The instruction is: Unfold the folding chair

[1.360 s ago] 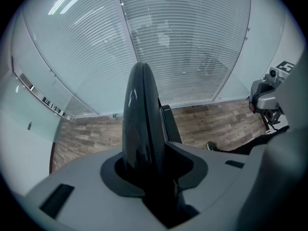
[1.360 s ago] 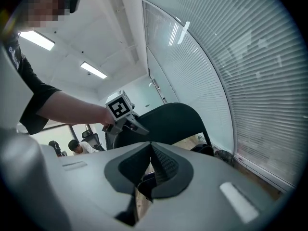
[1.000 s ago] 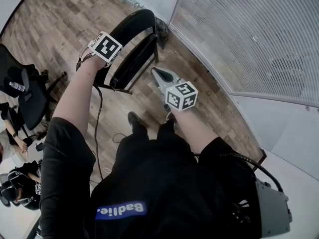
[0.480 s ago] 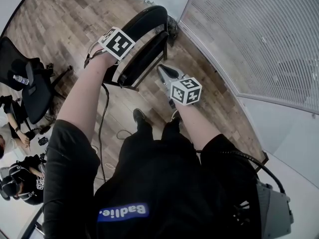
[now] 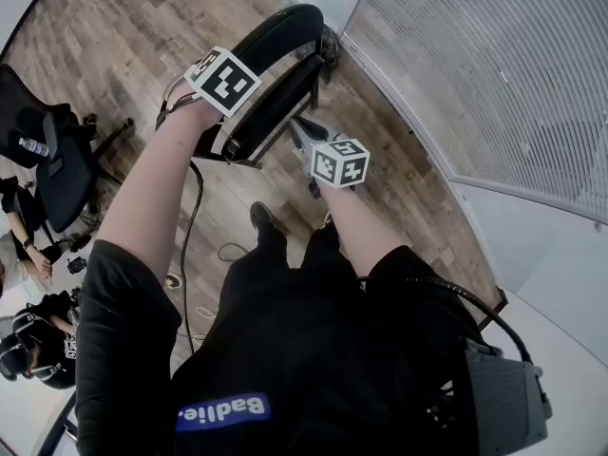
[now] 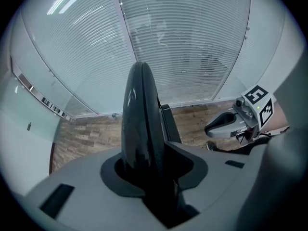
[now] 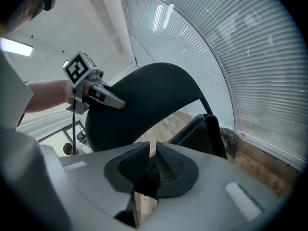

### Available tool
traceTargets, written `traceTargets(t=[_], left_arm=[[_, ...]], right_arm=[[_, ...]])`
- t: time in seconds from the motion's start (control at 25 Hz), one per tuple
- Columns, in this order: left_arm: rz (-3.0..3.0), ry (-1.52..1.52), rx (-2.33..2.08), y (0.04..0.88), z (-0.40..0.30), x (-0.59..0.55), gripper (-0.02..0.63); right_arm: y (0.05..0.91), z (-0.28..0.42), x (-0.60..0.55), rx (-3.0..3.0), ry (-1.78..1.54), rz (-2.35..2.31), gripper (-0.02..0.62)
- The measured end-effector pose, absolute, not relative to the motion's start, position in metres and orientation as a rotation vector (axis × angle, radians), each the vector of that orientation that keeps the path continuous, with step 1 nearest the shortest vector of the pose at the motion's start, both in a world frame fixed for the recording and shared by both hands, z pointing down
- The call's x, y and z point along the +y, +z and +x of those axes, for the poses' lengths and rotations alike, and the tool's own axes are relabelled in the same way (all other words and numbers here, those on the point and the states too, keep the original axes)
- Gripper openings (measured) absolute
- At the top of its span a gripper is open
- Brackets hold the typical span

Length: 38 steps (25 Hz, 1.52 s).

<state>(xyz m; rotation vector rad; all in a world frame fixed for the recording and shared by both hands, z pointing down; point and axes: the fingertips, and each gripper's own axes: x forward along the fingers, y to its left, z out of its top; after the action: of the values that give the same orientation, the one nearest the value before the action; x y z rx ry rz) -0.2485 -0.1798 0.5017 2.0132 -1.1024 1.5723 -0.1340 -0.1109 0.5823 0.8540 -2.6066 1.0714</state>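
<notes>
Folding chair (image 5: pixel 281 32) stands on wood floor (image 5: pixel 104 55), just in front of the person and next to a wall of blinds (image 5: pixel 494 65). Not unfolded: seat (image 5: pixel 274 108) is tipped up against the curved black backrest (image 5: pixel 249 57).

Left tongs (image 6: pixel 144 148) come down steeply onto the top edge of the backrest and are clamped on it. In the left gripper view the black edge runs straight up between the jaws, pads pressed on both sides. Left marker cube (image 5: pixel 223 78) sits right over the backrest in the head view.

Right tongs (image 7: pixel 151 160) are all but closed. Only a thin slit shows between the ribbed pads, which have just cracked open a hair, and nothing is in the slit but floor seen through it. They point forward and slightly down at the chair, low beside the seat edge. Whether the tips touch the seat, cannot tell. Right marker cube (image 5: pixel 340 161) is below and right of the seat in the head view. The right gripper view shows the backrest looming ahead, the left tongs on its upper left edge and the seat lower right.

A cable (image 5: pixel 190 212) hangs from the left arm. An office chair (image 5: pixel 52 174) is at far left, well apart, with people (image 5: pixel 38 350) at lower left.
</notes>
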Motion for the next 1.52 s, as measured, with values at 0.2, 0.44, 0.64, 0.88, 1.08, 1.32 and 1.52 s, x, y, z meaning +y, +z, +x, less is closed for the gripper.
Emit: traceTargets(t=[0.2,0.44,0.64,0.88,1.08,1.32,1.52], left_arm=[[2.012,1.578,-1.103,0.500,-0.248,-0.179,0.112],[2.013,1.579,-1.106,0.499,-0.248,-0.177,0.112],[2.014,1.577,-1.108,0.499,-0.248,-0.176,0.112],[2.016,1.578,-1.110,0.500,-0.241,-0.174,0.112],[2.014,1.581,-1.113,0.501,-0.243,-0.175,0.112],[2.016,1.578,-1.114,0.502,-0.245,-0.176,0.112],[2.014,1.584,-1.118,0.503,-0.243,-0.173,0.112]], right_arm=[[0.600,-0.145,-0.115,-2.579,1.122,0.850,0.032],[0.620,-0.153,-0.119,-2.543,1.236,0.852,0.062],[0.641,-0.163,-0.124,-2.502,1.375,0.858,0.093],[0.661,-0.161,-0.132,-2.467,1.493,0.902,0.125],[0.674,-0.169,-0.138,-2.447,1.617,0.912,0.147],[0.682,-0.181,-0.146,-2.446,1.804,0.894,0.160],[0.688,-0.189,-0.154,-2.446,1.822,0.889,0.158]])
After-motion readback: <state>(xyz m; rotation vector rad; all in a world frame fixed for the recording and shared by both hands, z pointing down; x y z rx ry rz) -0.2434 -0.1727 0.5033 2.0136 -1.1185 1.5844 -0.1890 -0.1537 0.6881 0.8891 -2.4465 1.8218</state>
